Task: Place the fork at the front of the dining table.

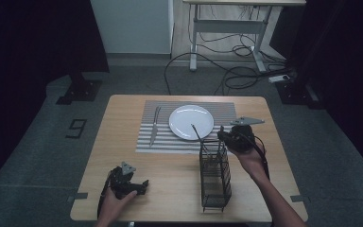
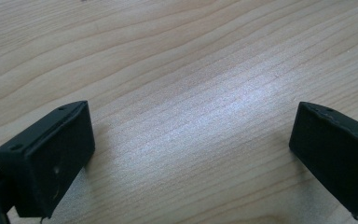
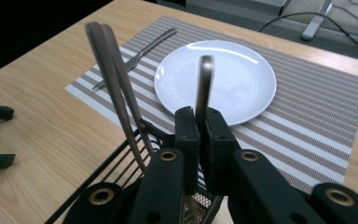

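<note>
With my right gripper (image 3: 203, 128) clamping 1 utensil handle (image 3: 204, 84) between its jaws, I'm judging a straight lift from the caddy (image 1: 215, 177) next; left gripper (image 2: 191, 149) is gaping empty.

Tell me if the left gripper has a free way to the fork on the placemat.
Probably yes. The left gripper rests open on bare table, and nothing stands between it and the fork. The wire cutlery caddy and the right gripper, shut on a utensil handle, sit off to the right.
</note>
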Demonstrator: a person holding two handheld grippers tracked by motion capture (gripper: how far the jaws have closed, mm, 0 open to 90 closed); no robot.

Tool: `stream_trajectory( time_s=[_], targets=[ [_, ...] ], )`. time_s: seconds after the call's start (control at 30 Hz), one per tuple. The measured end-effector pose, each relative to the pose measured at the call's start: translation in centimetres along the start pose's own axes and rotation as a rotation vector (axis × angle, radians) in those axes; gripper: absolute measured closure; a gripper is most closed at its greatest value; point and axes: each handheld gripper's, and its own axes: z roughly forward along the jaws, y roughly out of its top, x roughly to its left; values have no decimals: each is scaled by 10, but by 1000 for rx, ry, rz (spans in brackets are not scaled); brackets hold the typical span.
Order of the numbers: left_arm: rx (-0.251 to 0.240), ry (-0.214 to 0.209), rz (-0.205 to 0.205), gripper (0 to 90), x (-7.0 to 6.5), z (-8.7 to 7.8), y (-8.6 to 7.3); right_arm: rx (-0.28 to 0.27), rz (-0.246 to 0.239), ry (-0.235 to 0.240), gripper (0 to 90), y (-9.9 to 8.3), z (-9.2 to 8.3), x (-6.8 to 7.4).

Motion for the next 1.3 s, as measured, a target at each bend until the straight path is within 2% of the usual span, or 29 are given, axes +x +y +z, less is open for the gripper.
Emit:
stream_trajectory(
  time_s=[0.07, 0.43, 0.87, 1.3],
  targets=[
    [0, 0, -1, 0, 0, 0, 0, -3, -18, -19, 861, 1, -1, 2],
    [0, 0, 0, 0, 0, 0, 0, -62, -33, -14, 862, 14, -25, 6],
    [0, 0, 0, 0, 0, 0, 0, -107, -35, 4, 863, 23, -45, 7],
    [0, 0, 0, 0, 0, 0, 0, -116, -50, 6, 864, 34, -57, 8]
  ],
)
